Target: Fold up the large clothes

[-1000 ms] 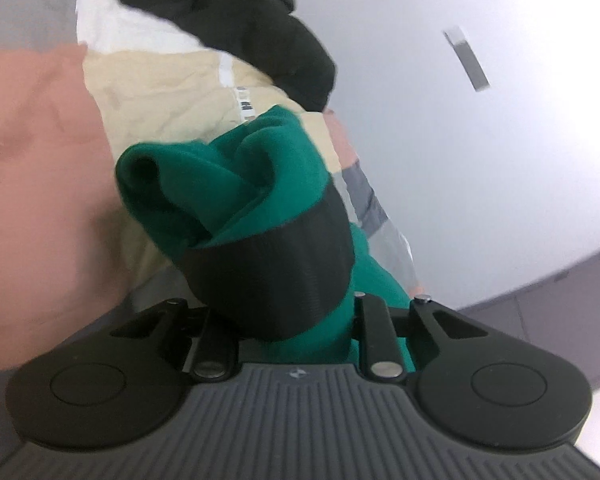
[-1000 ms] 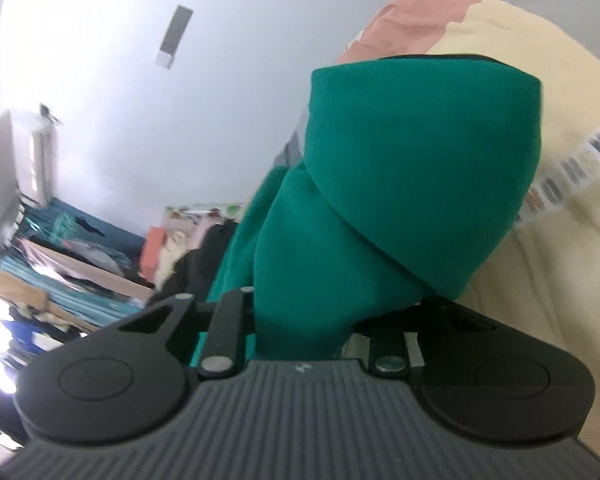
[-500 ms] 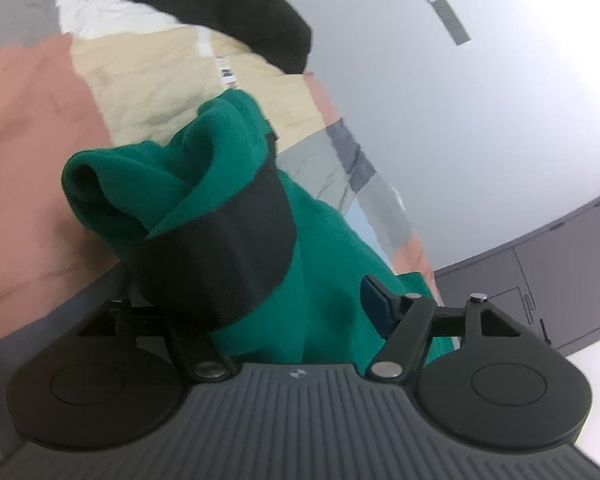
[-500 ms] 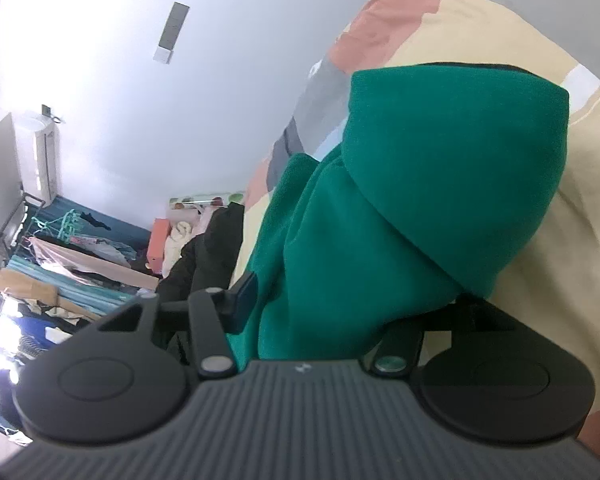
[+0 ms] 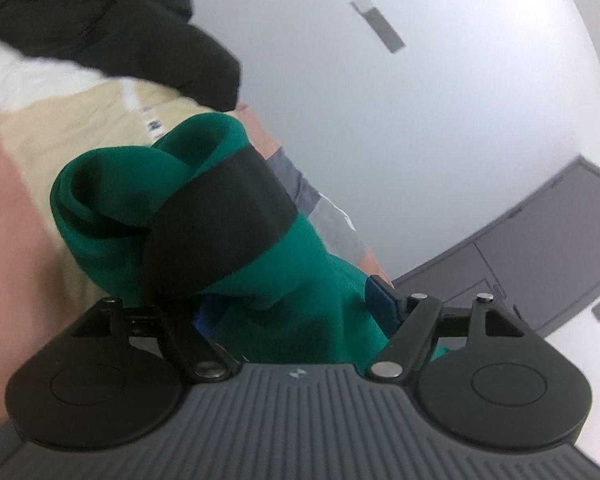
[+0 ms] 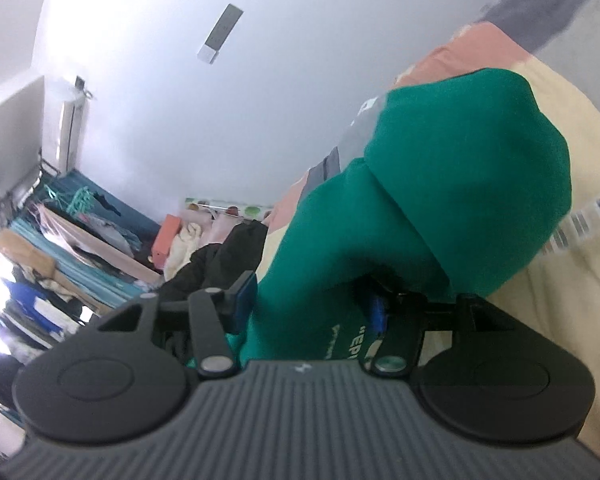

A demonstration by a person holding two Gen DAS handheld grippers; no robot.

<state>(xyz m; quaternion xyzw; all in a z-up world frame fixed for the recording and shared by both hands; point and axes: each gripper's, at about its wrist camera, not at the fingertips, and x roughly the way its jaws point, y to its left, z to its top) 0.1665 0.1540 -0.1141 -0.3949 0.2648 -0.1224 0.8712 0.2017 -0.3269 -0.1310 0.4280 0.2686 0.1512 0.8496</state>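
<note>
Bedspread (image 5: pixel 60 128) is my landmark: a patchwork of cream, salmon and grey panels, and it's the work surface. The green sweatshirt (image 6: pixel 440 200) sits above the bedspread, bunched around both of my tools, none of it visibly flat in either view. Judging progress: early. I see no clean fold line, no squared edges, just rolled and draped cloth, so I'd say the actual folding is still ahead: spread it on the cream panel, bring the sleeves in, halve the body. Look of the garment: thick green fleece, soft rounded rolls, no sharp creases. A wide black band (image 5: pixel 216 220) wraps one end in the left view, probably a cuff or hem rib. The right view shows a bulging rounded lobe and small pale printing (image 6: pixel 354 344) low on the cloth, partly cut off, unreadable. Left gripper (image 5: pixel 296 316): fingers spread wide, blue pad (image 5: pixel 380 300) exposed on one side, cloth lying loose between and over them, so I'm not pinching anything. Right gripper (image 6: pixel 312 312): also parted, blue pads visible on both sides with the fleece passing between them; it looks draped rather than clamped, though the fabric hides the tips. Dark clothes (image 5: pixel 100 32) are piled at the far end of the bedspread, well apart from the sweatshirt. Small striped label (image 6: pixel 588 216) on the cream panel, just beside the green lobe.
</note>
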